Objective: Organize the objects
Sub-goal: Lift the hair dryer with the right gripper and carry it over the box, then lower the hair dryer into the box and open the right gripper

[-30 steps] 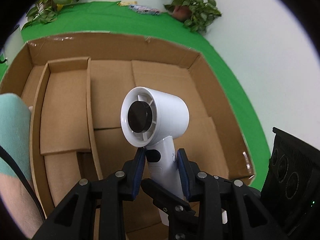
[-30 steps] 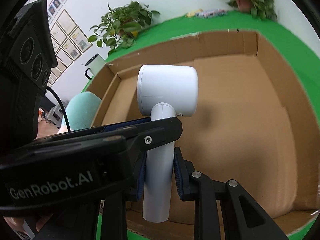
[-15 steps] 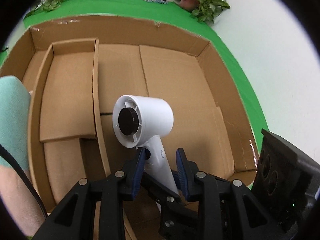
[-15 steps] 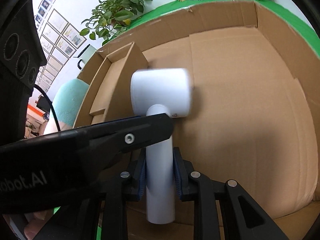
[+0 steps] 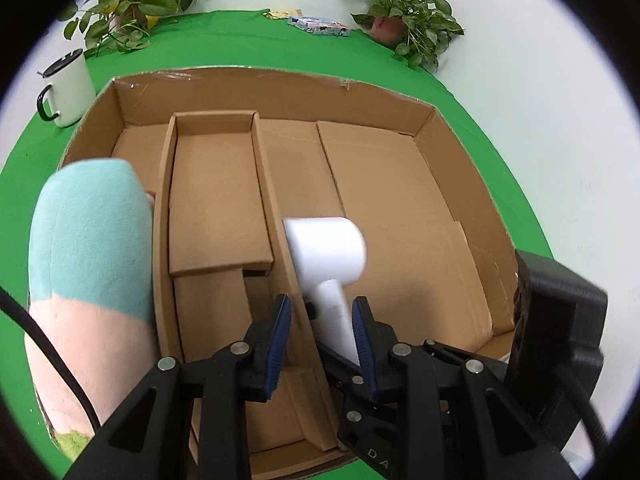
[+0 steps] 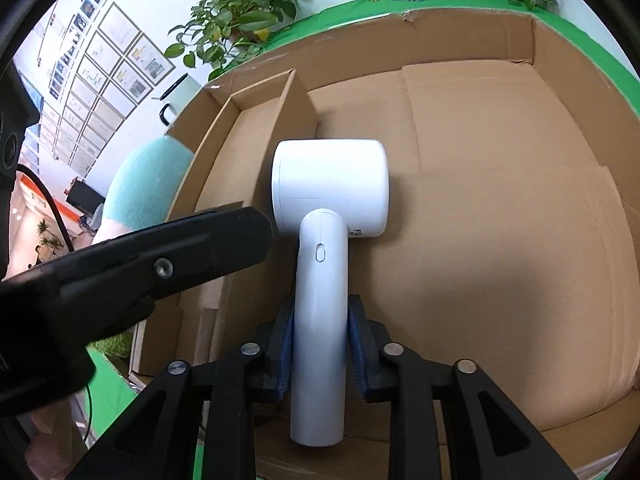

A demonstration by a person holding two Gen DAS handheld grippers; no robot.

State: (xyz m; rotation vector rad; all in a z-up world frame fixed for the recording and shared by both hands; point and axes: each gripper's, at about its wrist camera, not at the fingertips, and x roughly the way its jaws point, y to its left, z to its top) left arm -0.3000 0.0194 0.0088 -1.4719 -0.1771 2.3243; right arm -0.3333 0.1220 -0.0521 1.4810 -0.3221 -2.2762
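A white hair dryer is held low inside the large cardboard box, in its wide right compartment. My right gripper is shut on the dryer's handle. In the left wrist view the dryer sits beyond my left gripper, whose jaws stand open with a gap on either side of the handle, above the cardboard divider. The left gripper's body crosses the left of the right wrist view.
A teal and pink plush leans at the box's left side. A white mug stands at the back left on the green cloth. Potted plants and small packets line the back edge.
The left gripper has let go of the dryer handle and pulled back and up. The right gripper has lowered the dryer deeper into the box and turned its head sideways.
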